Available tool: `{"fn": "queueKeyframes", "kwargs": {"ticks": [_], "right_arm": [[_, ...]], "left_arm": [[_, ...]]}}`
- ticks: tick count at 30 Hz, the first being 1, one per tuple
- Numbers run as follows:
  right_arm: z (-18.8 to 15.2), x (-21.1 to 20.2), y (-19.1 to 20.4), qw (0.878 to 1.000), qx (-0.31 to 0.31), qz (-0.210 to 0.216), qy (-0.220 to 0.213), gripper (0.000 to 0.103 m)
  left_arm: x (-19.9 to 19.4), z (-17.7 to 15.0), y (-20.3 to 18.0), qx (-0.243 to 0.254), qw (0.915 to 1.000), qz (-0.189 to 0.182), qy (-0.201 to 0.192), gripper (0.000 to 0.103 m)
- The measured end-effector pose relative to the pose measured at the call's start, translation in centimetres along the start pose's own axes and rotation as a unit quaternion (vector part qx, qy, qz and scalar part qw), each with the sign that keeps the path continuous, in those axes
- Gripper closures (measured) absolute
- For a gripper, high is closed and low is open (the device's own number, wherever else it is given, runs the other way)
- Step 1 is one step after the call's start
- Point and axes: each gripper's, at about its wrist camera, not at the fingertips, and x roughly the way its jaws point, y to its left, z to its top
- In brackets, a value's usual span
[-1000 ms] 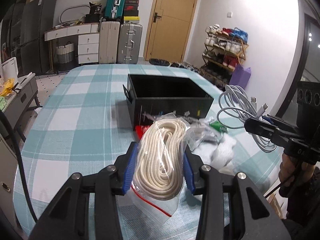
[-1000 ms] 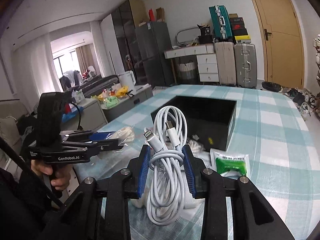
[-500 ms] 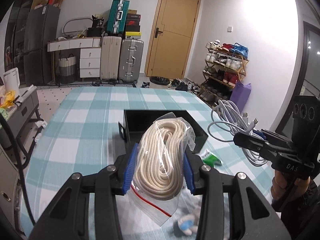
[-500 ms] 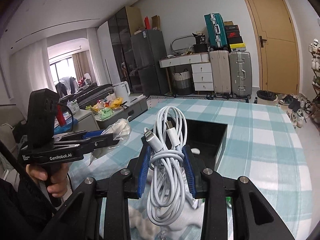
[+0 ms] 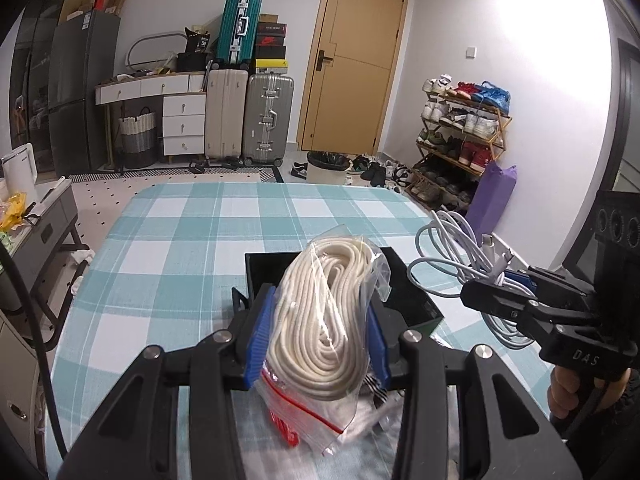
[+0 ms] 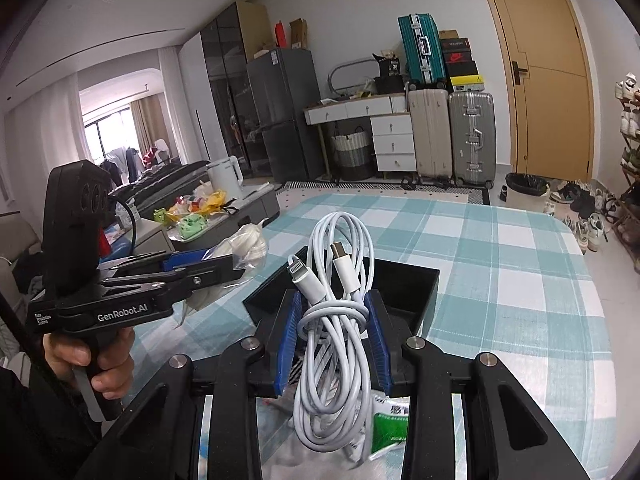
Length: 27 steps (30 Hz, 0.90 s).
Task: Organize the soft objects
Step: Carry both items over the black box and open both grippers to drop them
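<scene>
pinching a bagged coil of braided rope (image 5: 320, 320), left gripper (image 5: 318, 340) (right gripper (image 6: 334, 340) clamps looped smooth white cable (image 6: 336, 320)).

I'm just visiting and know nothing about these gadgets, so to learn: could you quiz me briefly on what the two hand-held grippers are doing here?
1. True or false: the left gripper clamps a clear zip bag of coiled cream rope.
2. What does the right gripper hold: A) green sachet, B) bundled white charging cable, C) nothing?
3. Which open container lies ahead of both on the checked tablecloth?

Key: 1 true. 2 B. 3 the black rectangular box.
</scene>
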Motion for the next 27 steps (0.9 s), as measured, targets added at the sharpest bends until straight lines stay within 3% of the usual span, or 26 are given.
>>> {"fn": "queueKeyframes", "kwargs": {"ticks": [14,27], "right_arm": [[1.3,6.3,-1.5,0.998,-0.008,-0.007,0.065,0.07],[1.4,10.7,-2.5,0.993,-0.03,-0.029,0.111,0.07]], "left_arm": [[5.8,0.8,0.5,-0.001,0.9989,0.014,0.046,0.062],[8.0,0.8,0.2,0.021,0.9969,0.044,0.061,0.062]]}}
